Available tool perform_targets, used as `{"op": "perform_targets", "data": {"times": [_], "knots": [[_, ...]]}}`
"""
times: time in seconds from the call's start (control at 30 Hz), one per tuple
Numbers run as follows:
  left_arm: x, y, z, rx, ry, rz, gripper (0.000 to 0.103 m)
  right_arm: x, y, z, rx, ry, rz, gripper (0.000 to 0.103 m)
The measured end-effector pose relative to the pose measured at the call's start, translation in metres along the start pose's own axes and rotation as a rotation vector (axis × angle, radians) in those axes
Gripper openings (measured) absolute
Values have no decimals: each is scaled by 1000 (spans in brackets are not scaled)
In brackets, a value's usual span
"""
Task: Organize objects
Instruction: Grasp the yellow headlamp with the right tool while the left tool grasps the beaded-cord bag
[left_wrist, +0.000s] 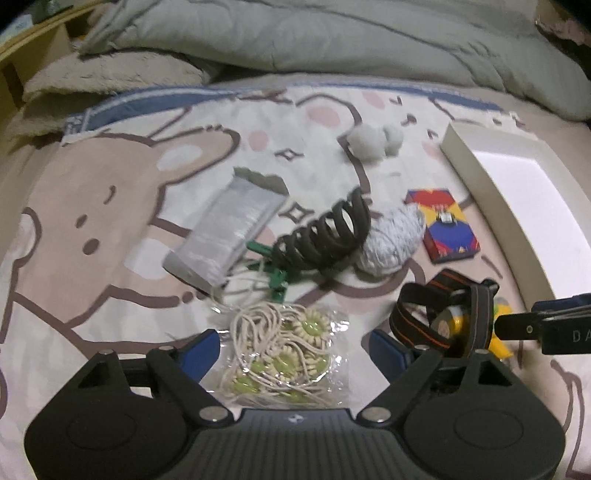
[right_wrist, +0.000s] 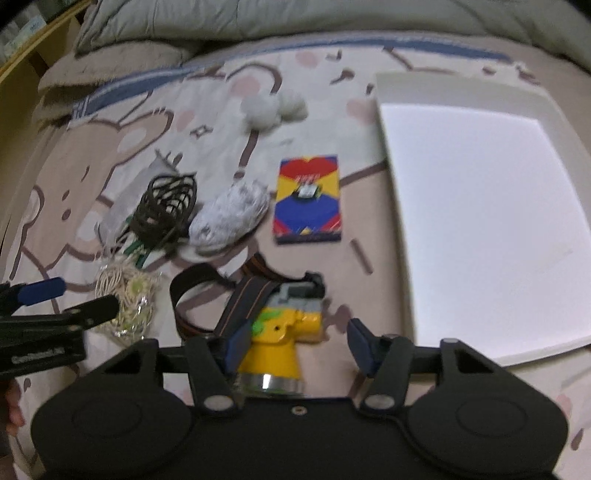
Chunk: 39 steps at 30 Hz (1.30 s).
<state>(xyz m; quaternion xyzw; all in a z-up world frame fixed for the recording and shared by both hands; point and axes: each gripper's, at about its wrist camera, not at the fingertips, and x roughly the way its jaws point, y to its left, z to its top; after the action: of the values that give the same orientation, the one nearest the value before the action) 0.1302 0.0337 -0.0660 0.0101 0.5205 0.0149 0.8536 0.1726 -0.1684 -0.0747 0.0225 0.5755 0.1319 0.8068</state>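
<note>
While both claws hang spread over the bed (left_wrist: 110, 206), nothing is gripped yet. The left claw (left_wrist: 291, 349) sits released just above the clear bag of cream cord and green flower beads (left_wrist: 284, 354), its blue pads either side of the bag. The right claw (right_wrist: 295, 341) is also released, straddling the yellow headlamp (right_wrist: 280, 339) with its dark orange-striped strap (right_wrist: 207, 295); the left pad is close to or touching the lamp body, the right pad apart from it. The white tray (right_wrist: 480, 206) lies empty to the right, next to the headlamp. The rest of the clutter is spread over the cartoon bedsheet: colourful card box (right_wrist: 308, 199), white yarn bundle (right_wrist: 229, 214), dark hair claw clip (left_wrist: 325, 232), silver pouch (left_wrist: 229, 236), green clips (left_wrist: 275, 275), two white pom-poms (left_wrist: 373, 142).

Step in hand looks like the first pick, probably the headlamp going to the tray. Next move calls for closing the right claw on the lamp body, not the loose strap, then lifting clear so the strap doesn't snag the tray rim. The bag is slippery and the cord may trail.
</note>
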Motion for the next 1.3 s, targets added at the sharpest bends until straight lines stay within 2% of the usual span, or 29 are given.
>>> {"op": "perform_targets", "data": {"times": [0.3,0.43,0.6,0.77,0.93,1.0,1.17,1.27,1.3], "knots": [[18,4,1,-10,44,13,86,10,11,-2,-3,57,-21,49],[25,5,-1,-8,68,8,85,11,7,-3,2,71,-41,50],[34,1,0,12,73,27,85,22,4,-1,58,105,21,49],[44,4,1,15,85,31,87,33,12,0,48,116,8,49],[55,4,-2,36,109,75,87,48,18,-1,33,148,-7,49],[62,7,-3,13,145,62,87,53,22,-2,18,158,-17,46],[66,10,-2,-14,157,49,87,59,30,-4,-26,161,-37,45],[65,16,0,-56,166,26,84,57,29,-3,-32,155,-32,44],[64,19,1,-72,165,18,80,56,28,-3,-34,151,-29,44]]}}
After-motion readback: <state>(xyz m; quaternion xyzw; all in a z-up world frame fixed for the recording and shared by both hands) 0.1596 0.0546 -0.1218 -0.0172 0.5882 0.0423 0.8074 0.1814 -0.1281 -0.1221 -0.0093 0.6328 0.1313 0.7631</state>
